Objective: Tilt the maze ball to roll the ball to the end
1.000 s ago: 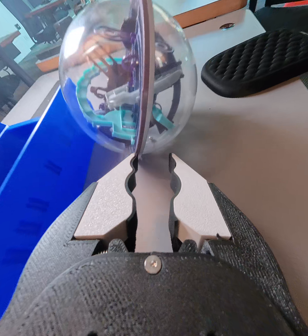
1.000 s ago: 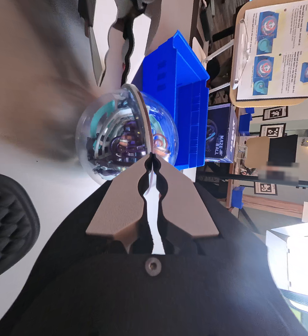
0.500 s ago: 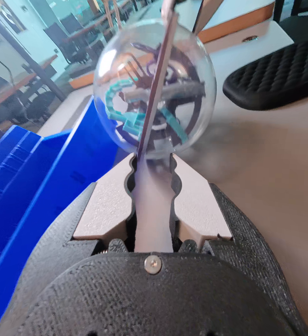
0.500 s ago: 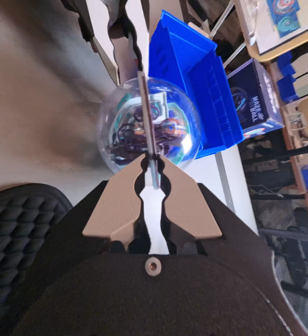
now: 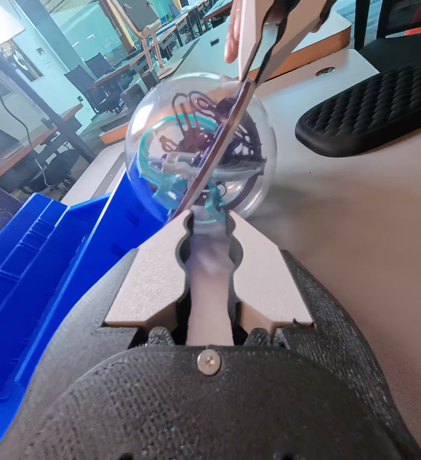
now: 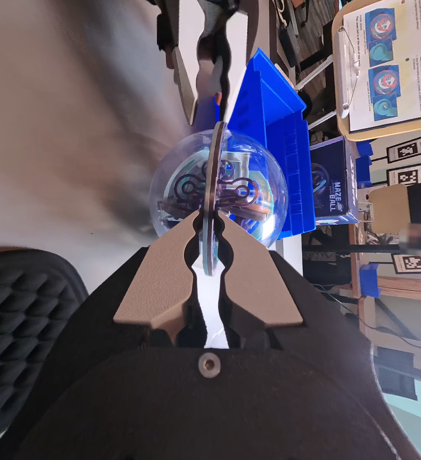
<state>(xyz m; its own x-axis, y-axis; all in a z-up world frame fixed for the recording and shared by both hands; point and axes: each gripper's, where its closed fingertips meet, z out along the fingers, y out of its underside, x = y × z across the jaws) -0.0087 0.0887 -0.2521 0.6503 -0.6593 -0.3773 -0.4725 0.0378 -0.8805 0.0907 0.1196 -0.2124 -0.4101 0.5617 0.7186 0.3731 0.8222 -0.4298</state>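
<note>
While the blue bin (image 5: 42, 261) crowds the counter's (image 5: 353, 224) left edge, bare surface lies to the right, up to a black padded rest (image 5: 368, 112). What the bin holds cannot be seen. Between them, the maze ball (image 5: 200, 146), a clear sphere with teal and purple tracks, is held aloft, its flat rim tilted. The left tool (image 5: 208, 214) stands narrowly parted, its left finger touching the rim's lower end; the right tool (image 6: 209, 214) pinches the rim.

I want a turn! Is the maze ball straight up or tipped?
Tipped: in the left wrist view the maze ball's dark middle ring slants.
</note>
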